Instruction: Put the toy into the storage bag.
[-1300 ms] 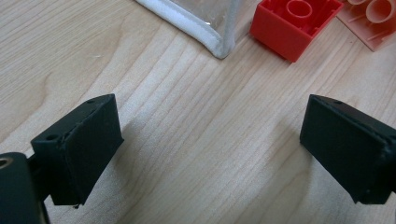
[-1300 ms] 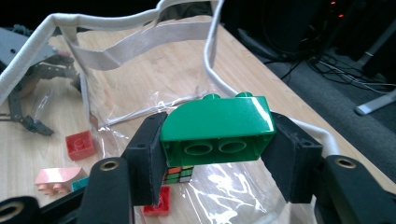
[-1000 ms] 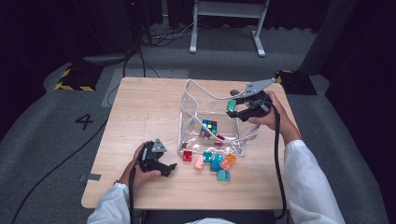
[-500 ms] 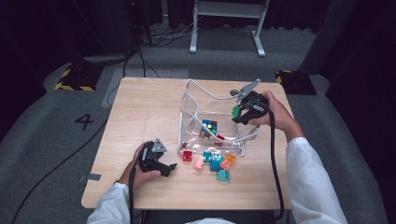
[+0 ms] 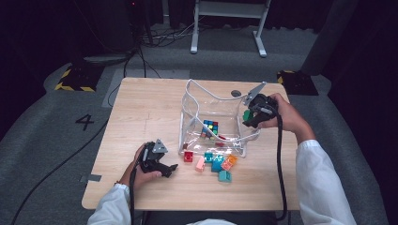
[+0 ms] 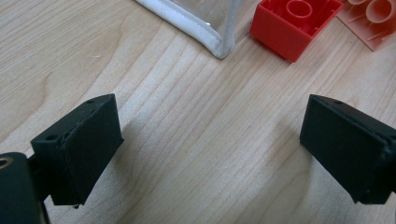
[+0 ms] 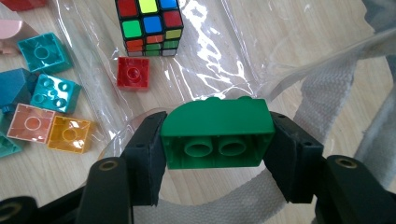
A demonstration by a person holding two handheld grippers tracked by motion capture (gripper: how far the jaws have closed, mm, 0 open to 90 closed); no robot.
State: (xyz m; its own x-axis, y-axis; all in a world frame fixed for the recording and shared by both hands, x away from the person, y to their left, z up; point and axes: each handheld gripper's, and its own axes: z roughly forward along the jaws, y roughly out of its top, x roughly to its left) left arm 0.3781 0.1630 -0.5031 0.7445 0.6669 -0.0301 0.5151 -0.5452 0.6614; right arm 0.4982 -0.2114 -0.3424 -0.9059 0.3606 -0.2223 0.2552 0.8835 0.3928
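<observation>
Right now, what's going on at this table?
A person is putting toy bricks into a clear plastic bag with white straps. The right gripper is clamped on a green rounded brick and holds it over the bag's right edge. A multicoloured puzzle cube and a small red brick lie inside the bag. The left gripper rests open on the wooden table, near a red square brick beside the bag.
</observation>
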